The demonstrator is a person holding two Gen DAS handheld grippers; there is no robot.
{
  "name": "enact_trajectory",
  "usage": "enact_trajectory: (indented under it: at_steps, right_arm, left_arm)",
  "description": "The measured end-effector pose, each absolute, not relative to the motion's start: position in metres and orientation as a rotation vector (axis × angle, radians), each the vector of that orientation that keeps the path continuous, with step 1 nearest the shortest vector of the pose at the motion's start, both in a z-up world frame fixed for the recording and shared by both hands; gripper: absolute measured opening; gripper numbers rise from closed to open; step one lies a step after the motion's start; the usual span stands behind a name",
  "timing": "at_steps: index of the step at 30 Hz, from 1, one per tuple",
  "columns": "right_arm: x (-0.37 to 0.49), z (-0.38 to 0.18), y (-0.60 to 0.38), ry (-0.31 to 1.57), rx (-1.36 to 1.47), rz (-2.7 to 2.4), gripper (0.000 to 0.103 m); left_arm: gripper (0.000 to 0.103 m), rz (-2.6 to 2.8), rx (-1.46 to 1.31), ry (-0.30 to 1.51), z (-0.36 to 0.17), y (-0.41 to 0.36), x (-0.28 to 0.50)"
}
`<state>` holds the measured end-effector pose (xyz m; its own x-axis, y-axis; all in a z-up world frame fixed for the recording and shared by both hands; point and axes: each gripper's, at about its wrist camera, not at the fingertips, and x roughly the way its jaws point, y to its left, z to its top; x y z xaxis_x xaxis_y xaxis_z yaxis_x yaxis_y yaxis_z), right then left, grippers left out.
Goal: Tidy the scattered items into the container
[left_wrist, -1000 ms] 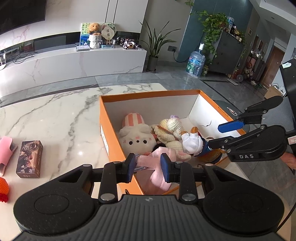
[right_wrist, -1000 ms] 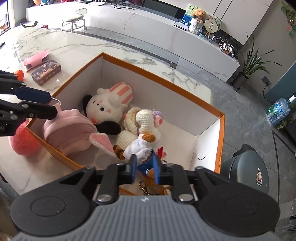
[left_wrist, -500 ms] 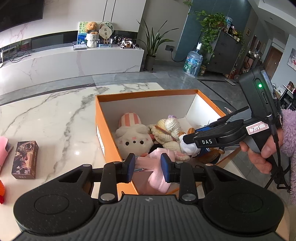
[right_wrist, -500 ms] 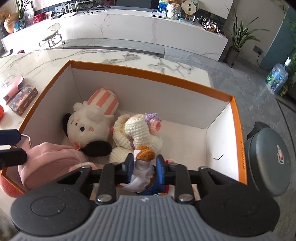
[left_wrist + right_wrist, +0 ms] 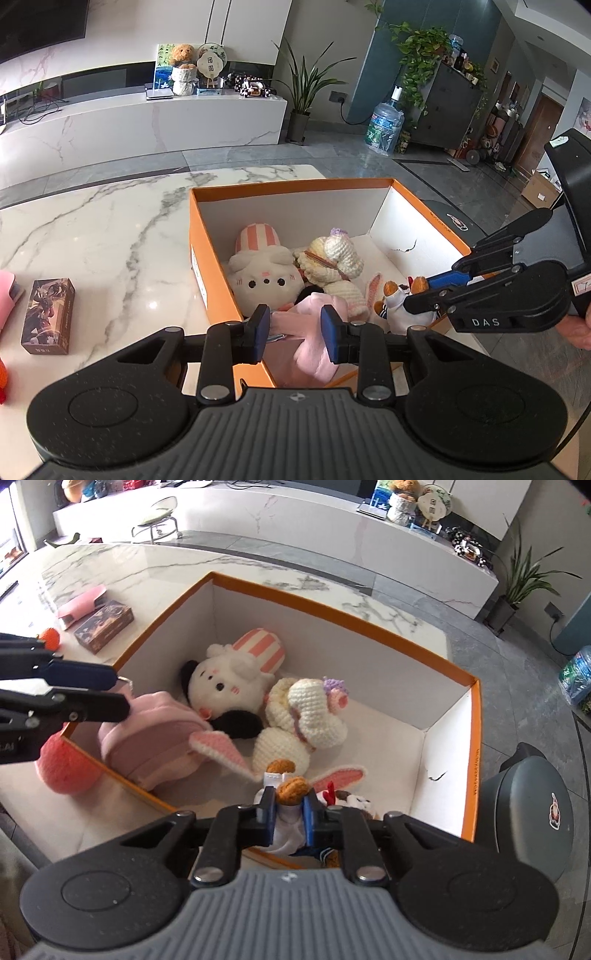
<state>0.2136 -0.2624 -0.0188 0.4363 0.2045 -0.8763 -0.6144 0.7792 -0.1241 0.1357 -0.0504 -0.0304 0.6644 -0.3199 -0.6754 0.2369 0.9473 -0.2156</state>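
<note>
Orange box (image 5: 207,258) sits at the tabletop's right edge. Left gripper (image 5: 295,328) pinches a pink plush (image 5: 147,738) draped over its near wall; right gripper (image 5: 290,812) is closing on a small doll (image 5: 288,790) inside. Either could snag neighbouring plush, or the pink one could slip outside.

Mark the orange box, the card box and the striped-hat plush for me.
orange box (image 5: 207,258), left wrist view, on its near outer wall.
card box (image 5: 47,315), left wrist view, on its top face.
striped-hat plush (image 5: 221,675), right wrist view, on its white face.
</note>
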Motion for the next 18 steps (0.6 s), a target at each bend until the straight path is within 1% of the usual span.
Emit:
enact_trajectory:
  at_steps: [18]
  right_arm:
    - [0.222,-0.031,-0.239,1.128,-0.288,0.611,0.017]
  left_arm:
    - [0.035,-0.330,-0.101,0.791,-0.032,-0.055,0.137]
